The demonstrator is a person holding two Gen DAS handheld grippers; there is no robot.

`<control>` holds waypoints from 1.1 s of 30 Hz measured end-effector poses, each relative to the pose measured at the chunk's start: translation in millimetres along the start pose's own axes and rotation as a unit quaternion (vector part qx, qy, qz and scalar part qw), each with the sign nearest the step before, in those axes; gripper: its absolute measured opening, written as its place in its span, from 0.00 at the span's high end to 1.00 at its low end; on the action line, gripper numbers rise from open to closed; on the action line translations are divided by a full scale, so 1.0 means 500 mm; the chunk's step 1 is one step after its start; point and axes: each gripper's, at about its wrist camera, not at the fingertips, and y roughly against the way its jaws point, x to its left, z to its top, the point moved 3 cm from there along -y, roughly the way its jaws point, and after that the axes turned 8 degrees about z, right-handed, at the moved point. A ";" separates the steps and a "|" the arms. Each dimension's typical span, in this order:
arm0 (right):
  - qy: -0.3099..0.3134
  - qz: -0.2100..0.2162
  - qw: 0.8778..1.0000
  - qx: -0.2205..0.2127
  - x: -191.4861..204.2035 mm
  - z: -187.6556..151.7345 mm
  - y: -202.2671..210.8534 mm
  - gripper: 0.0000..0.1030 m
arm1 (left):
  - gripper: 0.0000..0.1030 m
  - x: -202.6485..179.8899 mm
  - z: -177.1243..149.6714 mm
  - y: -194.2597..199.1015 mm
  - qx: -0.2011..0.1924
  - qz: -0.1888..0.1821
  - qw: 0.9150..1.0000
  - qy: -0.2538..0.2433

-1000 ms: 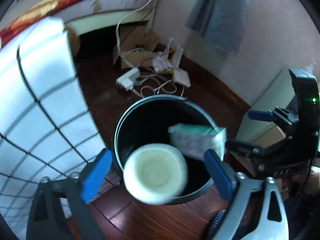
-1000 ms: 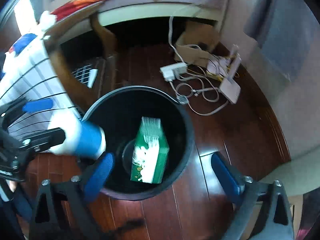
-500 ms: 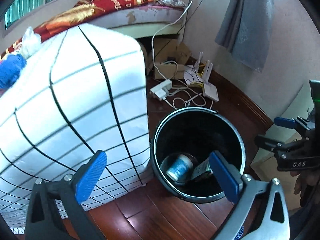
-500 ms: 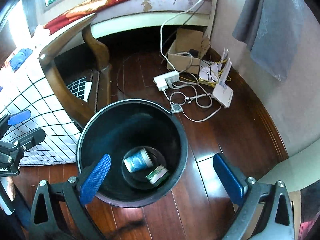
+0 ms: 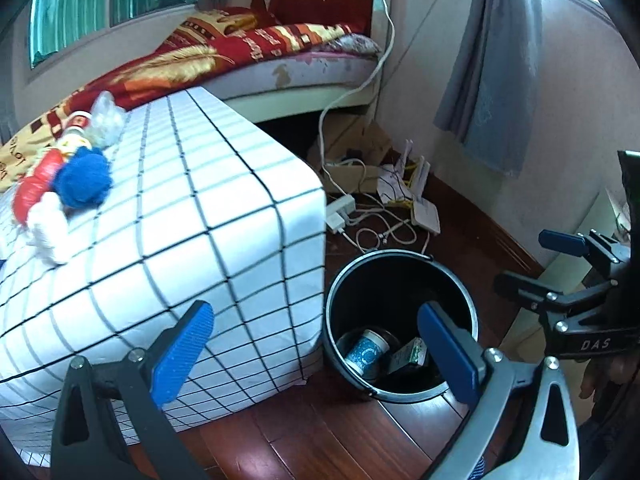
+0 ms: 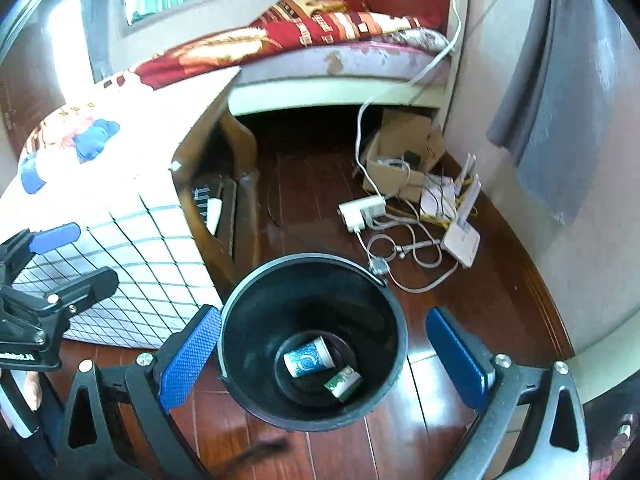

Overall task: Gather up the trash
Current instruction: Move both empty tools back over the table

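Hovering above the bin, both grippers, left and right, are gaping wide with nothing held; cup and carton are lying at its bottom.

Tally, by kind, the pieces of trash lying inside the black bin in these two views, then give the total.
Paper cup, blue-patterned: 1
Green carton: 1
Total in the black bin: 2
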 end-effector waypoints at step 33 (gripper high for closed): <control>0.168 0.165 0.970 -0.054 0.558 0.211 -0.097 0.04 | 0.01 0.556 -0.082 0.144 -0.051 0.216 0.953 0.204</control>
